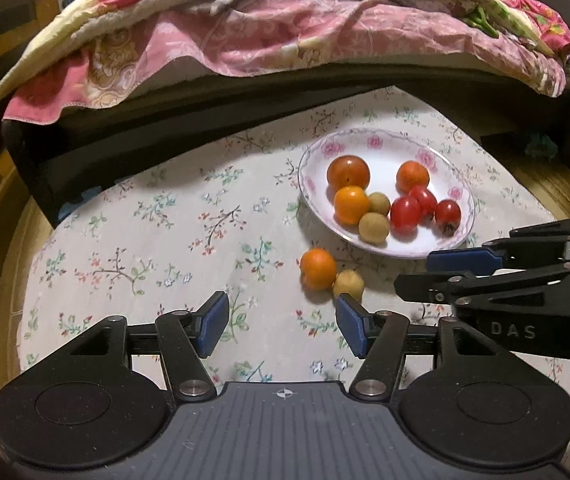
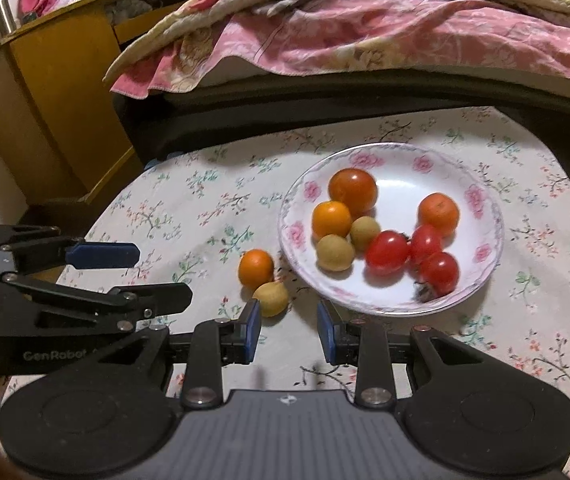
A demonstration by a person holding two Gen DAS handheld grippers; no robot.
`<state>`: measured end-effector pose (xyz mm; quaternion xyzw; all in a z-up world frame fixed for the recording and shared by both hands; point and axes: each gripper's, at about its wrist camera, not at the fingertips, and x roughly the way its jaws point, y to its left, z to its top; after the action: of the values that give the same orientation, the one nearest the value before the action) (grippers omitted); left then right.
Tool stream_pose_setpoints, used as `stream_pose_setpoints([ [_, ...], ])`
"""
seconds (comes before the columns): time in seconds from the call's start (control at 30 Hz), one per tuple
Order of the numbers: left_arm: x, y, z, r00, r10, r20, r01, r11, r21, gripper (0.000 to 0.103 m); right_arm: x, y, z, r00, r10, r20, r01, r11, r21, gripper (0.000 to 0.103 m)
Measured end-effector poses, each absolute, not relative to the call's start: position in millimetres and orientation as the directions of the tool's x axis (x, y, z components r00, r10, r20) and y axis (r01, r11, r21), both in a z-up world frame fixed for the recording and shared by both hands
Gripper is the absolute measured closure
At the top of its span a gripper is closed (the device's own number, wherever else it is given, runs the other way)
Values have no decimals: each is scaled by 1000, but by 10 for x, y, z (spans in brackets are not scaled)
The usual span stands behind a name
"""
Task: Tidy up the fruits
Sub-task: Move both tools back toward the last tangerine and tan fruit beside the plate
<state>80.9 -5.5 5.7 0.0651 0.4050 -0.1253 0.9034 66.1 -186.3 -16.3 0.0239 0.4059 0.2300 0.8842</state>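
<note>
A: Left wrist view: eight fruits already sit in the plate point(image 1: 385, 248); an orange point(image 1: 318, 269) and a small yellow fruit point(image 1: 348, 283), touching, lie on the cloth point(image 1: 145, 240) at the plate's seven o'clock.

B: Left gripper point(image 1: 281, 326) spread wide, empty; right gripper point(image 2: 289, 332) narrower, empty; two fruits left.

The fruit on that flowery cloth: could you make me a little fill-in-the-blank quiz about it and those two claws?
1. The plate holds ____ red cherry tomatoes.
2. Fruits lying on the tablecloth off the plate number ____: an orange fruit and a small yellowish fruit.
3. Those two loose fruits are ____ each other.
4. Both the left claw and the right claw are ____ and hold nothing.

Missing words: three; two; touching; open
</note>
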Motion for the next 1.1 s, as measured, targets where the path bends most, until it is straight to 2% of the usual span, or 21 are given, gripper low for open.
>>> stream_pose_setpoints([
  [1.1,772,52,-13,628,-166,-760,308,950,46,32,957,-1525,-482,515,411,-752,-403,890,211,69],
])
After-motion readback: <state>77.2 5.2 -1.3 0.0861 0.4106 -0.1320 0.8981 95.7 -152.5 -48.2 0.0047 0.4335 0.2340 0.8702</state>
